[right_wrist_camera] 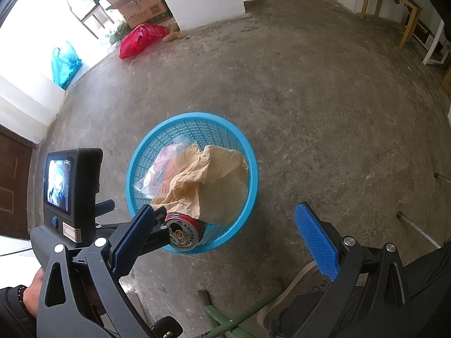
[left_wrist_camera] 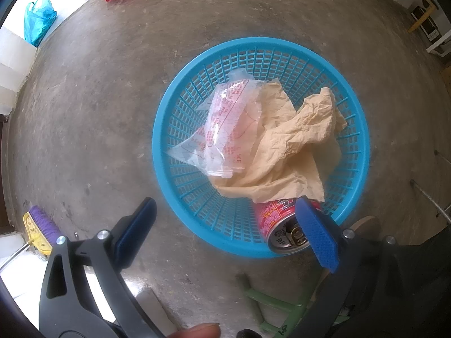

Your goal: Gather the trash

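Now can (left_wrist_camera: pixel 283 226) beside left tool (left_wrist_camera: pixel 225 231) (open)

— Any writing you can make out?
— Red letters "KE" near the corner of the clear plastic bag (left_wrist_camera: pixel 222 129) in the basket; its other red print is too small to read.
— And the can (left_wrist_camera: pixel 277 219)?
— Printed all over, illegible. Same for the cardboard box (right_wrist_camera: pixel 141 2).
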The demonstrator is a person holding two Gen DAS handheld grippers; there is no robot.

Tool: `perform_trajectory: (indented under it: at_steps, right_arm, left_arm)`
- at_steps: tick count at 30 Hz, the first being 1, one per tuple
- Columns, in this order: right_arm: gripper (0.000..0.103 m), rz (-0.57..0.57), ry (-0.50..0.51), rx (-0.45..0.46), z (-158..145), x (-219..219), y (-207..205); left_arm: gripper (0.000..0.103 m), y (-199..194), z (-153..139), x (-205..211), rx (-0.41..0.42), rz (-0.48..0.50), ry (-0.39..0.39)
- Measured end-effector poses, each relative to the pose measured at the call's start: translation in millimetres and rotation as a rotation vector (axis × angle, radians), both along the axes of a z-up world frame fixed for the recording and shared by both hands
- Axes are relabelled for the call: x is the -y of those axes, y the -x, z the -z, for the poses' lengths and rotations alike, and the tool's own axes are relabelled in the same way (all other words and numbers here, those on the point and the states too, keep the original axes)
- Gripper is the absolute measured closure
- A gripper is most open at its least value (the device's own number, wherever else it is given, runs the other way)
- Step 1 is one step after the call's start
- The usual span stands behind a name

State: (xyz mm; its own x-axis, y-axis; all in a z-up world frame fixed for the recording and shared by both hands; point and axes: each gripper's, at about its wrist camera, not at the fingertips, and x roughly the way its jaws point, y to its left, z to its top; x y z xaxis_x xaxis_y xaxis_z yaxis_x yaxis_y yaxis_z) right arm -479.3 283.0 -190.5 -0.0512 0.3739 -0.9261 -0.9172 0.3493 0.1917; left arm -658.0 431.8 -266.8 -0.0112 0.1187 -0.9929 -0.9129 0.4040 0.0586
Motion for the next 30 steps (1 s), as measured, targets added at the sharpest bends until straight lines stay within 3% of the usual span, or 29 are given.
perform_trajectory:
  at_steps: [30]
  right_arm:
    - [0.006, -0.014, 0.008, 0.004, 1.9, 0.6, 1.8]
  left_arm:
    - [0.008, -2.4, -6.2, 1.4, 0.024, 0.007, -0.005]
